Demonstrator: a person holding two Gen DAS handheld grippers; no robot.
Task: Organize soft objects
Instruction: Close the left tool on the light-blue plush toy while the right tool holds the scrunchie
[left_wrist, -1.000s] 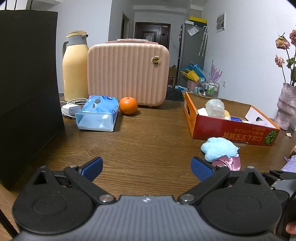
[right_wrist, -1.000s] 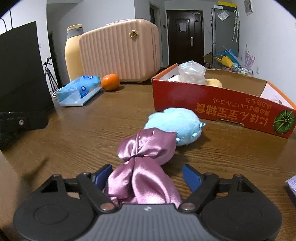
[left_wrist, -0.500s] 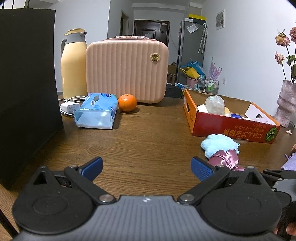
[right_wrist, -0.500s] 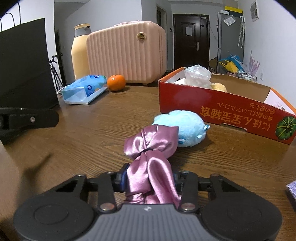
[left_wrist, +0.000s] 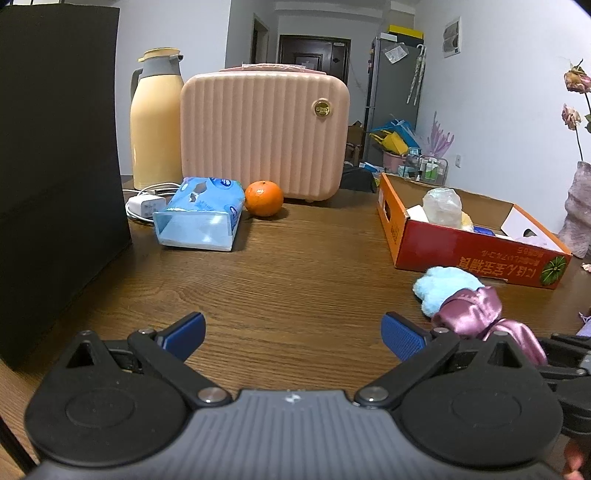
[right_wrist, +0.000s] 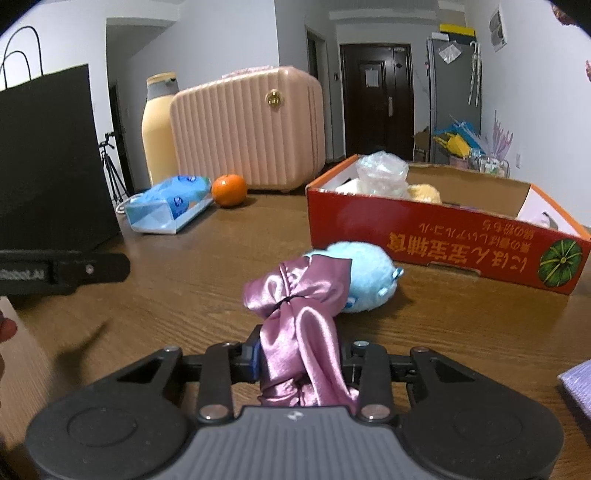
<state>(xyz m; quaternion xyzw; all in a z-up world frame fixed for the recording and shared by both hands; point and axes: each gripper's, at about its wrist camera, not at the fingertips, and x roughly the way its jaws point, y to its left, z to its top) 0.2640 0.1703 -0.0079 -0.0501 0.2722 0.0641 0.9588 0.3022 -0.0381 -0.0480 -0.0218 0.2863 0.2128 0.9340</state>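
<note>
One satin pouch (right_wrist: 299, 332) sits pinched in the right gripper (right_wrist: 299, 363), whose jaws have just closed on it. One blue plush (right_wrist: 364, 275) lies on the table (right_wrist: 207, 280) just behind it, close to the near wall of the one red box (right_wrist: 424, 236). The left gripper (left_wrist: 293, 334) gapes wide over bare wood, holding nothing. One orange (left_wrist: 264, 198), one tissue pack (left_wrist: 201, 214), one pink case (left_wrist: 264, 134) and one flask (left_wrist: 157, 122) line the far edge, leaving the table's middle free.
</note>
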